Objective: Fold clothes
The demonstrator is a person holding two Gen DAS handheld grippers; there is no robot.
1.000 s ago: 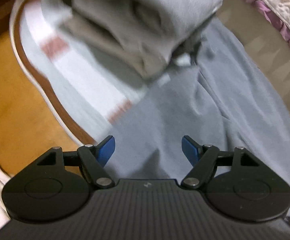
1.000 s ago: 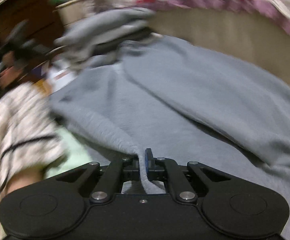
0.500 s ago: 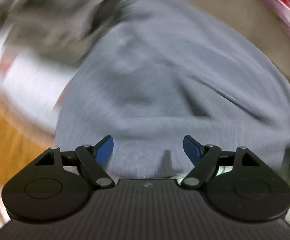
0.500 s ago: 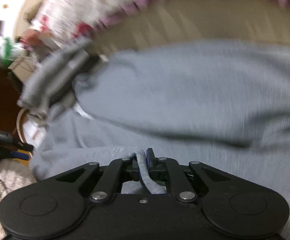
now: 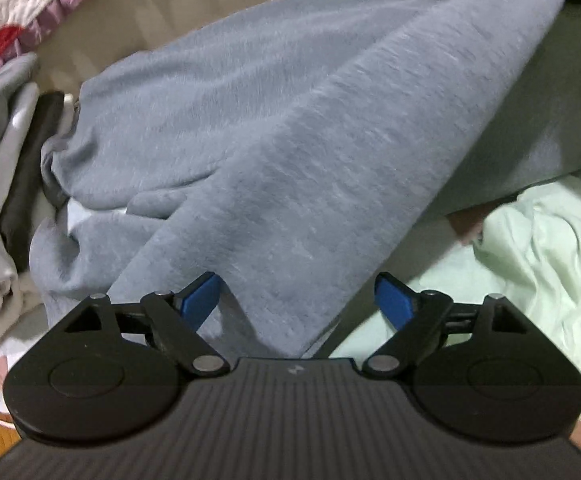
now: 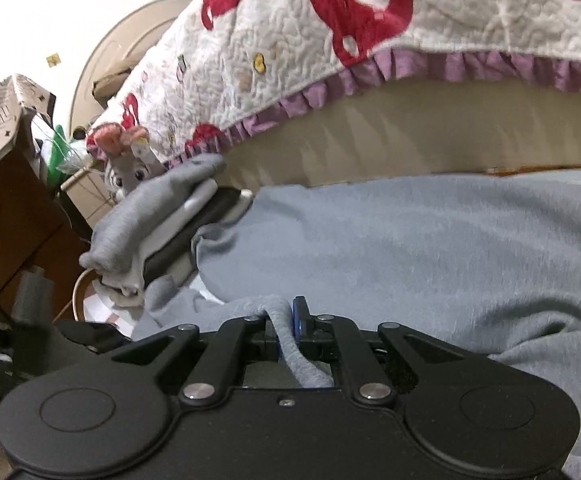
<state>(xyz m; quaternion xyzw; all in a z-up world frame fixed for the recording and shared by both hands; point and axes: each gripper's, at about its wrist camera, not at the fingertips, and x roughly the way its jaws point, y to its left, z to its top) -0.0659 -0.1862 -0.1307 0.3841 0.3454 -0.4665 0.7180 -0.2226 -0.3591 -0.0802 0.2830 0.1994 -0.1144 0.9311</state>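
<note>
We are partway through a fold of the grey sweatshirt [image 5: 290,160]. Our right tool [image 6: 286,334] is clamped on a rolled edge of it, the cloth pinched between the closed blue pads. In the left wrist view a flap of the same garment rises taut toward two o'clock, where a bit of dark hardware shows at its top corner. Our left tool [image 5: 298,300] stands apart and holds nothing; the low corner of the flap hangs between its pads [image 5: 200,298] without touching either, as far as we can tell. A pile of folded clothes [image 6: 158,216] lies at nine o'clock, a pale green garment [image 5: 538,248] at four o'clock, a quilted bedspread [image 6: 330,52] at twelve. Next, we judge, the left tool should close on that low corner so both ends carry over evenly.
</note>
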